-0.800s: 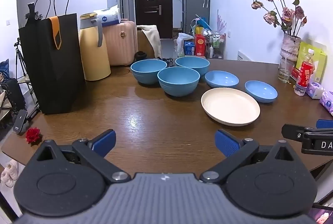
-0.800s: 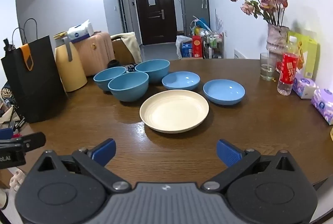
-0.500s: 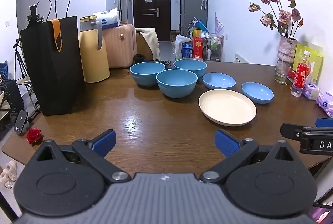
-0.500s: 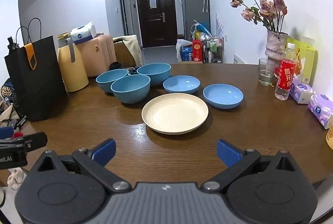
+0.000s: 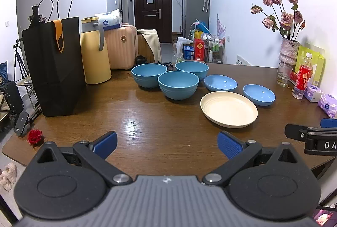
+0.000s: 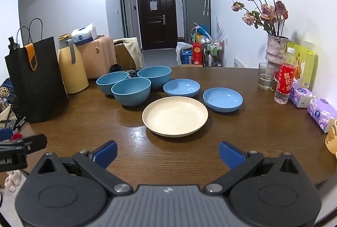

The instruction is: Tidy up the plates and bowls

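Three deep blue bowls cluster mid-table; the nearest blue bowl (image 5: 178,84) (image 6: 131,90) stands in front of the other two. Two shallow blue plates lie to their right, one (image 5: 220,82) (image 6: 181,87) farther back and one (image 5: 259,94) (image 6: 222,98) at the right. A large cream plate (image 5: 229,108) (image 6: 175,116) lies closest to me. My left gripper (image 5: 167,142) hovers open over the near table edge, well short of the bowls. My right gripper (image 6: 168,152) is open too, empty, just in front of the cream plate.
On the wooden table (image 5: 134,121), a black paper bag (image 5: 52,66) and a yellow thermos jug (image 5: 94,54) stand at the left. A vase of dried roses (image 6: 273,45), a glass (image 6: 265,75), a red-labelled bottle (image 6: 284,83) and tissue packs (image 6: 320,111) line the right side.
Both grippers have tilted up or drawn back slightly, so the dishes sit a little lower and smaller in each view. Jaws stay wide apart and nothing on the table has moved.
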Action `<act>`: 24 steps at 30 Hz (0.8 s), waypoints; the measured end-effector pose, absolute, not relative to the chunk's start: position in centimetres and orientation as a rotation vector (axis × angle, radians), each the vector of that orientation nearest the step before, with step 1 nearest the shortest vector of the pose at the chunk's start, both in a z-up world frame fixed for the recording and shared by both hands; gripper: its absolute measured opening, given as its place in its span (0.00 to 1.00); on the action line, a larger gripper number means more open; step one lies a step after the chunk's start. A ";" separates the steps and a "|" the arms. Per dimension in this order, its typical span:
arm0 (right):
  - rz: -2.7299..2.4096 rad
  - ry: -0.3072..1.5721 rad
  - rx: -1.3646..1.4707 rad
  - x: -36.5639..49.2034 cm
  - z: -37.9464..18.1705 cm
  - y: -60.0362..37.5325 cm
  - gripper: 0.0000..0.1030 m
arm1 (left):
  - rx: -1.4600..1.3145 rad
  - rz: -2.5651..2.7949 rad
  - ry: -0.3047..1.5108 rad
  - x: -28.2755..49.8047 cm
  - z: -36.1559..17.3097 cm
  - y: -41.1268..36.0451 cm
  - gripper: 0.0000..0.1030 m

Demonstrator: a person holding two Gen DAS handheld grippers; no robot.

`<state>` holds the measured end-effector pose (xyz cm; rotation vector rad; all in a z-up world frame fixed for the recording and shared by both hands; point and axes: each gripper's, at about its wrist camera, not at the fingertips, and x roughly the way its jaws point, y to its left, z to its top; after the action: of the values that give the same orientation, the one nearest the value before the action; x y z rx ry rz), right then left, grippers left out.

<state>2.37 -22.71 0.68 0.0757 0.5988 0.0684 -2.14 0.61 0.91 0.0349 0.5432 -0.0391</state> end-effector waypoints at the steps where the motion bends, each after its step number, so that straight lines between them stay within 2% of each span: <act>1: 0.068 0.598 0.076 2.4 0.8 -22.7 1.00 | 0.036 -0.038 0.542 -2.2 0.9 0.6 1.00; 24: 0.082 0.593 0.080 2.1 0.9 -22.1 1.00 | 0.035 -0.032 0.541 -2.3 1.3 1.3 1.00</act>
<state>2.09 -22.13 0.90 0.0797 0.5933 0.0821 -2.33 1.28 1.33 0.0348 0.5409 -0.0323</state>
